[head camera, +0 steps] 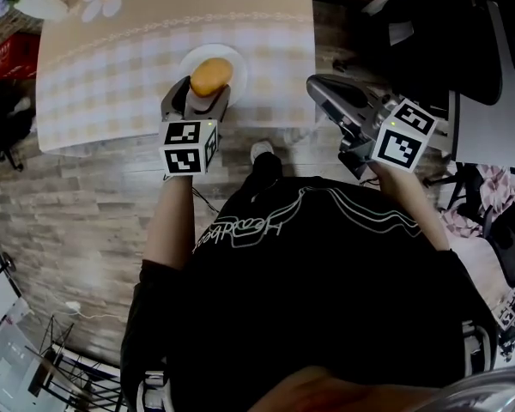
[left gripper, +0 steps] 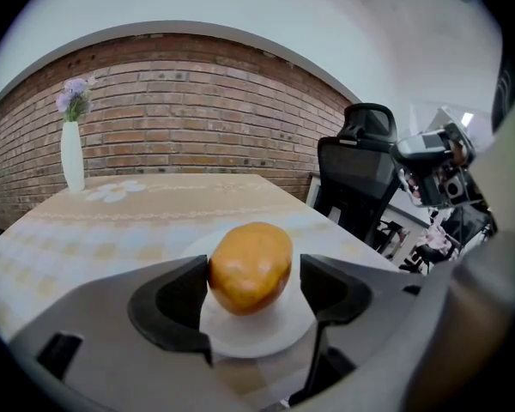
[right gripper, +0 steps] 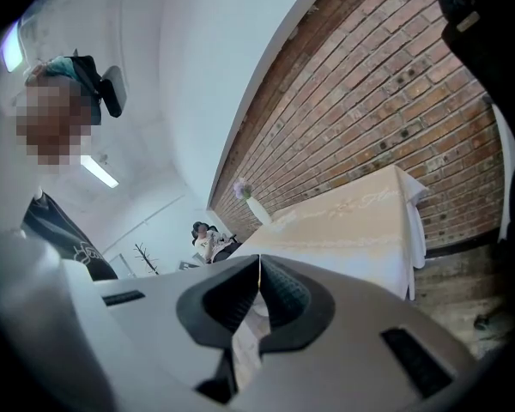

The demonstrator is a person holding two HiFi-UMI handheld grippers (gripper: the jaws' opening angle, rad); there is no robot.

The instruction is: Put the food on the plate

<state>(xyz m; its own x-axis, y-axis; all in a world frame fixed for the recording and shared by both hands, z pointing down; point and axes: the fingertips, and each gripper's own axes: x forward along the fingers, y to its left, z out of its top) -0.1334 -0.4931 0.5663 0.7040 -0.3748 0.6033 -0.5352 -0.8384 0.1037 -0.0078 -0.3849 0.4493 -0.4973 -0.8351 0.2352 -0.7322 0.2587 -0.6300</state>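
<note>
The right gripper (head camera: 319,84) hangs off the table at the plate's 4 o'clock, jaws together and empty. The left gripper (head camera: 202,93) brackets the orange-yellow food (head camera: 211,75), its right jaw just clear. The food seems set on the white plate (head camera: 241,58), so the next move is probably to open wider and back toward 6 o'clock.

Clothing: a black short-sleeved T-shirt (head camera: 326,264). The chest carries a white outline print (head camera: 240,228) with script lettering, and thin curved white lines run across toward the right shoulder.

The left gripper (head camera: 204,93) has a grey moulded body with dark, scooped pads (left gripper: 167,303) lining the inside of both jaws. At its near end sits a white cube (head camera: 189,147) with black square markers on each visible face.

The right gripper (head camera: 312,82) has the same grey body. Its dark inner pads (right gripper: 283,294) are finely ribbed. Its cube (head camera: 403,136) is also white with black square markers.
</note>
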